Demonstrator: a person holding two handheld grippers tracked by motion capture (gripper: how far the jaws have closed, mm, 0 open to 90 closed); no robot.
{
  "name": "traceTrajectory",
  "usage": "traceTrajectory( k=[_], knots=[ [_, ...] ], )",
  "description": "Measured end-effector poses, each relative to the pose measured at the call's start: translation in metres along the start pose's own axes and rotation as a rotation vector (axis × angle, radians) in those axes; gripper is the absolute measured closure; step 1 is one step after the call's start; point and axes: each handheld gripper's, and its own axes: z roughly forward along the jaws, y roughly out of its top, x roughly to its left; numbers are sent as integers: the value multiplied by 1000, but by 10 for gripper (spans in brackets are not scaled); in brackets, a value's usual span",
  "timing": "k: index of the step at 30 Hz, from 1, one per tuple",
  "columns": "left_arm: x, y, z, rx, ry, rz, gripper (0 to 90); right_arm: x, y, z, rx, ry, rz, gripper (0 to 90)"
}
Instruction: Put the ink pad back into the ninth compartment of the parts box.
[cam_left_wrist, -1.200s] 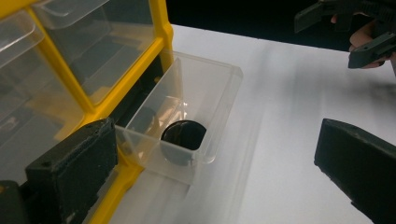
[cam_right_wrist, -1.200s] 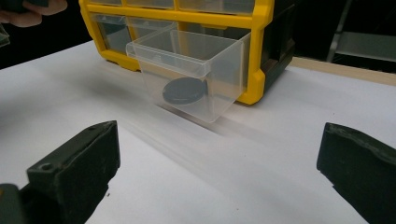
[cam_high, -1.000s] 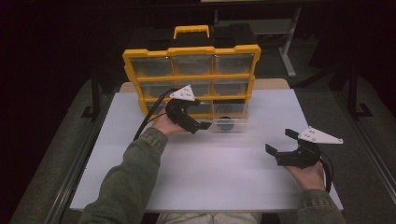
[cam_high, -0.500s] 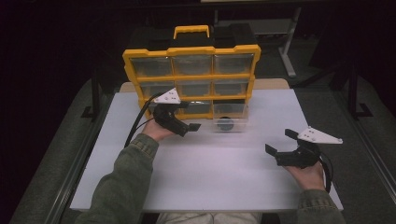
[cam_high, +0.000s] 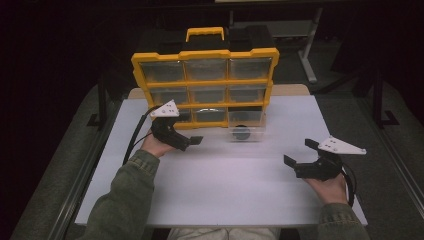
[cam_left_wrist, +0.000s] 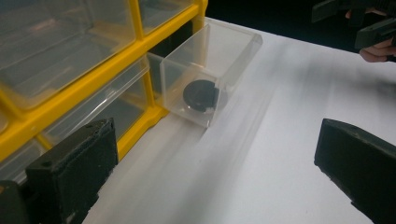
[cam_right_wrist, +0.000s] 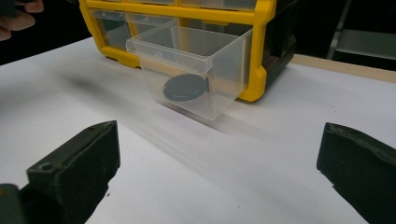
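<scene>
A yellow organizer (cam_high: 205, 82) with clear drawers stands upright at the back of the white table (cam_high: 225, 185). Its bottom right drawer (cam_high: 248, 131) is pulled out and holds a black round disc (cam_high: 242, 133). My left gripper (cam_high: 186, 139) hovers open to the left of that drawer, in front of the bottom left drawers. The drawer (cam_left_wrist: 210, 70) and disc (cam_left_wrist: 201, 95) lie ahead of its spread jaws. My right gripper (cam_high: 300, 152) rests open near the right front of the table, aimed at the drawer (cam_right_wrist: 196, 65) and disc (cam_right_wrist: 186, 87).
The organizer's yellow carry handle (cam_high: 205, 33) sticks up at the top. Dark metal frames (cam_high: 380, 95) stand beside the table on both sides. Bare white tabletop stretches between the two grippers.
My left gripper has drawn away from the pulled-out drawer, moving left and slightly toward the person. The right gripper has stayed still.
</scene>
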Motion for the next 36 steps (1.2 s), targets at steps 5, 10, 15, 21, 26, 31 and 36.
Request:
traceTrajectory(
  k=[5, 10, 15, 21, 26, 31, 36],
  knots=[
    [0, -7, -9, -28, 18, -8, 0, 0, 0, 0, 1, -1, 0, 0],
    [-1, -14, -15, -47, 37, -17, 0, 0, 0, 0, 2, -2, -1, 0],
    [-5, -22, -19, -48, 50, -6, 0, 0, 0, 1, 4, -2, 1, 0],
    [-6, -31, -24, -68, 63, -12, 0, 0, 0, 0, -1, -1, 1, 0],
    [-4, -38, -30, -77, 69, -32, 0, 1, 0, 0, 1, -1, 1, 0],
    [-2, -49, -39, -90, 91, -63, 0, 1, 0, 2, 7, -1, 1, 0],
    [1, -58, -46, -102, 126, -82, 0, 1, 0, 1, 8, -2, 1, 0]
  ],
)
